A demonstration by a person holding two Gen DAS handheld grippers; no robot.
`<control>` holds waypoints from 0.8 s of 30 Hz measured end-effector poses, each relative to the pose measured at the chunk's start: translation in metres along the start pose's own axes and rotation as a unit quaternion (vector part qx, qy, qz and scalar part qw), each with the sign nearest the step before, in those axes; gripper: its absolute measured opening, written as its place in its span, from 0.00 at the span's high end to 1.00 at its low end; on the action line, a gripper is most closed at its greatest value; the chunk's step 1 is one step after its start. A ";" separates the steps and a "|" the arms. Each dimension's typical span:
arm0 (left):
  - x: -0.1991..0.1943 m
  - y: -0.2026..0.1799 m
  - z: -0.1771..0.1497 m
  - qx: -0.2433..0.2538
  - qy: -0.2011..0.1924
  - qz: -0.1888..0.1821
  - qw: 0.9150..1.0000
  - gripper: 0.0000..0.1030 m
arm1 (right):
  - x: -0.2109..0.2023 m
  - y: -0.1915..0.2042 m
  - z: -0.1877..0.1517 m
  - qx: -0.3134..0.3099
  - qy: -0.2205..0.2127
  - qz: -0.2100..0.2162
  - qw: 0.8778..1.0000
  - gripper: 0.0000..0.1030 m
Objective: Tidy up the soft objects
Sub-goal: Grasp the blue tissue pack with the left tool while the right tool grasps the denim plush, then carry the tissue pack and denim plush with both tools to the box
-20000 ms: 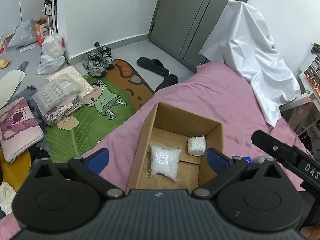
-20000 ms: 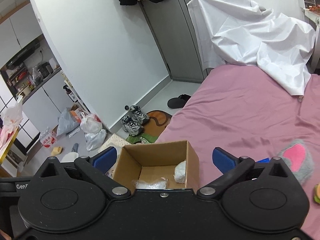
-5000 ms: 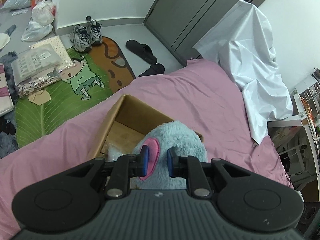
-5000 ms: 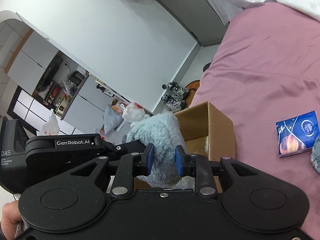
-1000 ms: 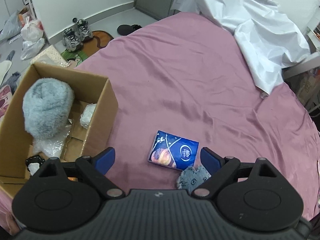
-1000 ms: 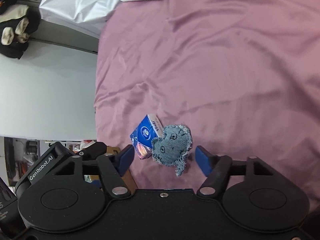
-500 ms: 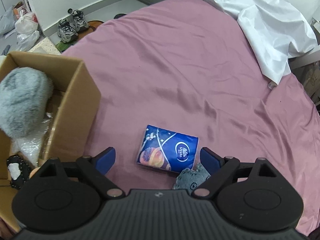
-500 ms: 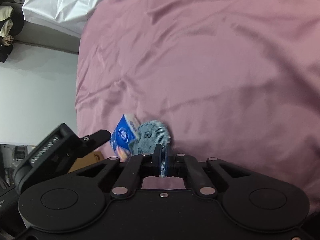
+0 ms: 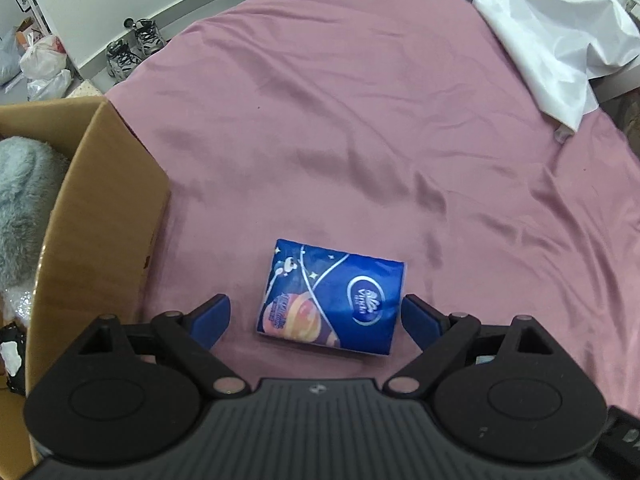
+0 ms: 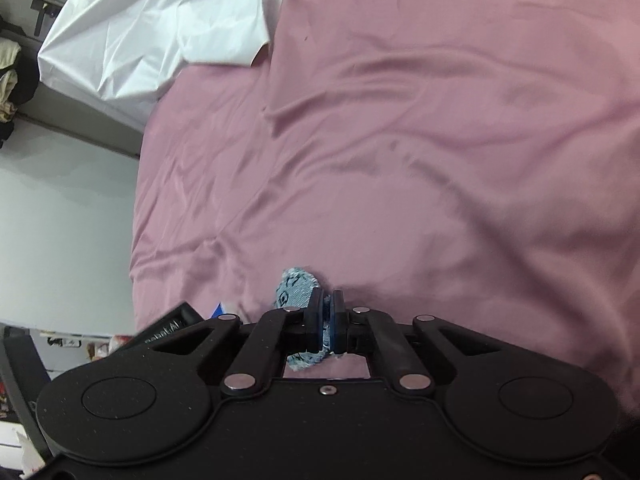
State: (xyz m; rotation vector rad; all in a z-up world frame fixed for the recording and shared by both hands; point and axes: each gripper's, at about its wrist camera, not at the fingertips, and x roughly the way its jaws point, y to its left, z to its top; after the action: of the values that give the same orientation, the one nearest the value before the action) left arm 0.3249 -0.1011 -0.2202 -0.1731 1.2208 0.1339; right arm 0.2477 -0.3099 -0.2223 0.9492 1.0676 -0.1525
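Right tool (image 10: 328, 312) has clamped half-hidden denim patch (image 10: 294, 286).

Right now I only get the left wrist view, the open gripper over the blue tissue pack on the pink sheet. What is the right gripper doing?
Observer: The right gripper is shut on a small frayed denim patch.
Operator: Is that patch all inside the jaws?
Observer: No, its pale blue stitched end sticks out ahead of the fingertips.
Operator: Anything beyond it?
Observer: Only wrinkled pink bedsheet, then a crumpled white cloth.
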 end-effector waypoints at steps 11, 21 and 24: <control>0.013 0.009 0.002 -0.014 -0.011 0.000 1.000 0.20 | 0.015 0.006 0.001 -0.018 0.033 0.009 0.999 0.60; 0.011 0.017 0.007 -0.025 -0.019 -0.023 0.999 0.31 | 0.029 0.029 -0.009 -0.082 0.011 -0.030 0.996 0.45; 0.008 0.020 0.005 -0.026 -0.021 -0.026 0.999 0.31 | 0.032 0.037 -0.013 -0.109 -0.002 -0.048 0.993 0.46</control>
State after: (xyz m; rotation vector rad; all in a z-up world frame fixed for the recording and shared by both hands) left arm 0.3283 -0.0802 -0.2271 -0.2463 1.1704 0.1246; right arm 0.2748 -0.2674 -0.2274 0.7010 1.1017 -0.1136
